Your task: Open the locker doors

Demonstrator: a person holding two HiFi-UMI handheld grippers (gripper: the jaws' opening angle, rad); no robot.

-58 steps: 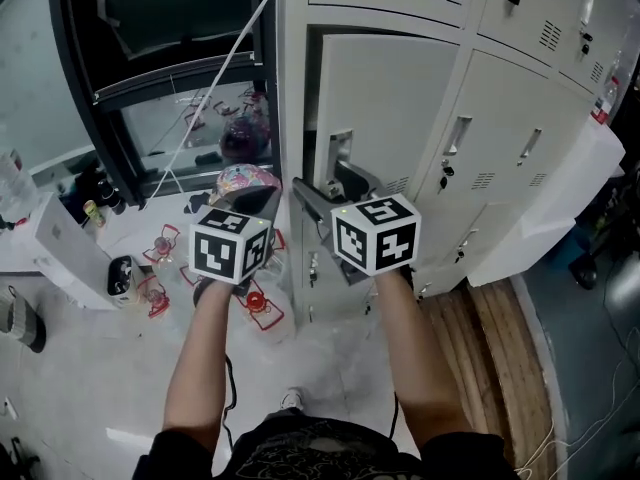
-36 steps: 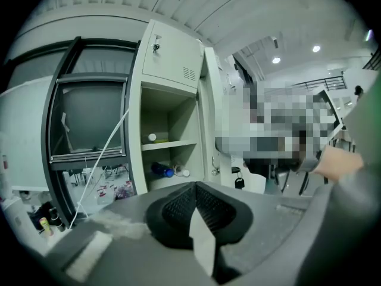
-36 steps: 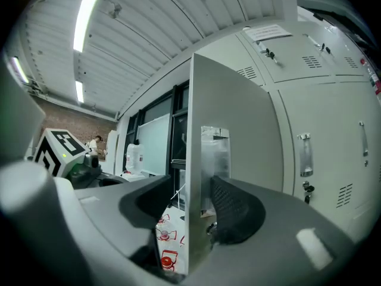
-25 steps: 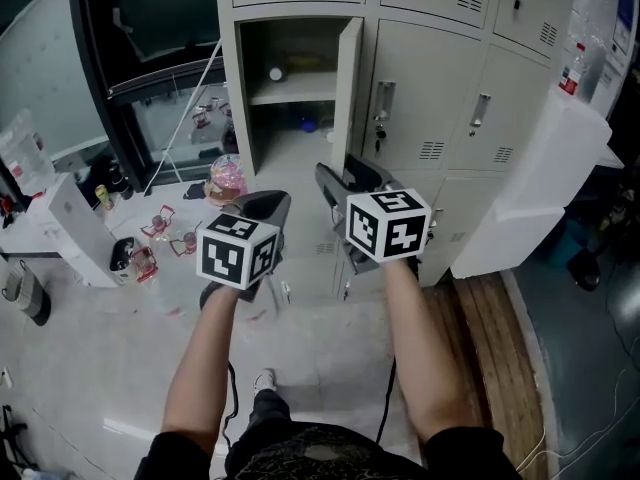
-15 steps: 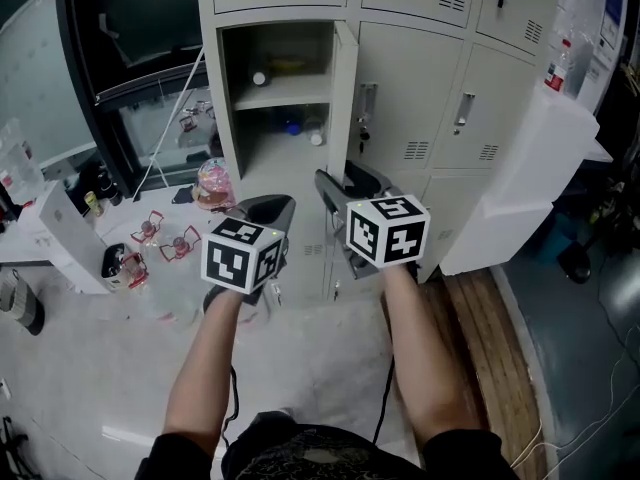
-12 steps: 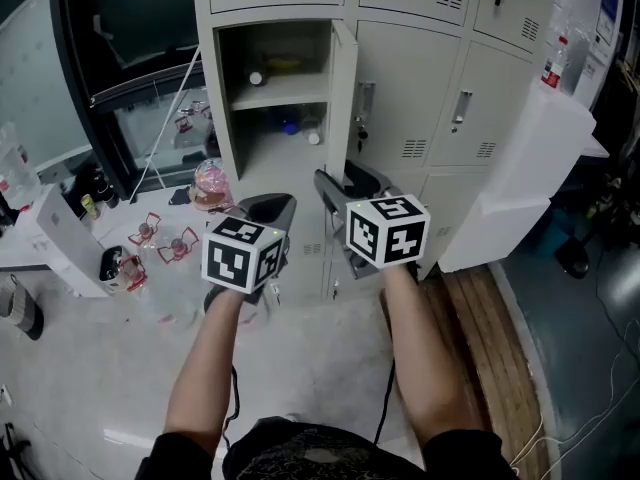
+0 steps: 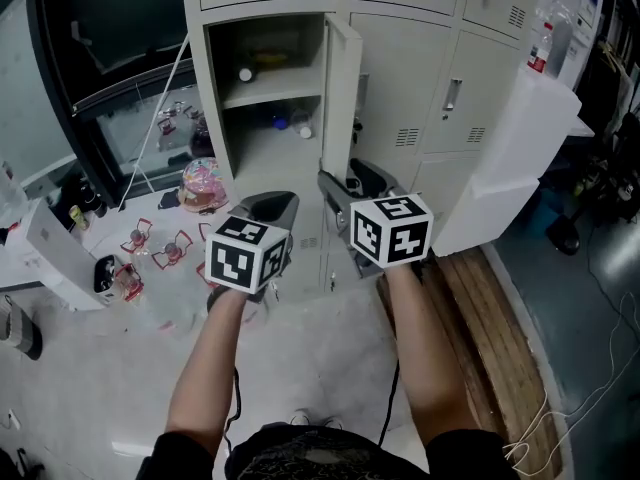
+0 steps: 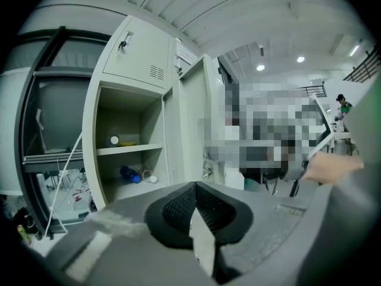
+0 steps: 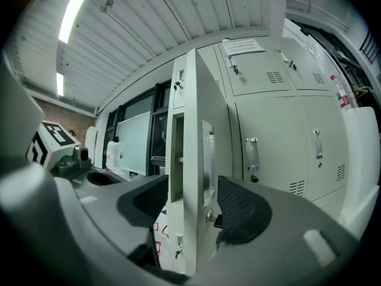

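Over the last couple of seconds the locker door [image 7: 341,93] has gone from barely ajar, with our right gripper [image 7: 350,181] up at its latch, to swung fully out, and we have backed away from the cabinet. It now stands edge-on to us, at the right side of its open compartment [image 7: 262,143], where a shelf [image 7: 268,87] and a blue bottle [image 8: 127,173] below it are laid bare. We judge this door finished; the neighbouring door [image 7: 430,78] to its right is shut, as are the others in view, so the task is only partly done. The right gripper's jaws stand moderately wide and are opening. In the right gripper view the door's edge runs up between them, but neither pad presses on it, and the head view puts the gripper low and in front of the door, so we read it as holding nothing. The left gripper [image 8: 195,202] hangs just beside the right one, its two ribbed pads closed on each other with nothing between them, aimed toward the open compartment and touching nothing.
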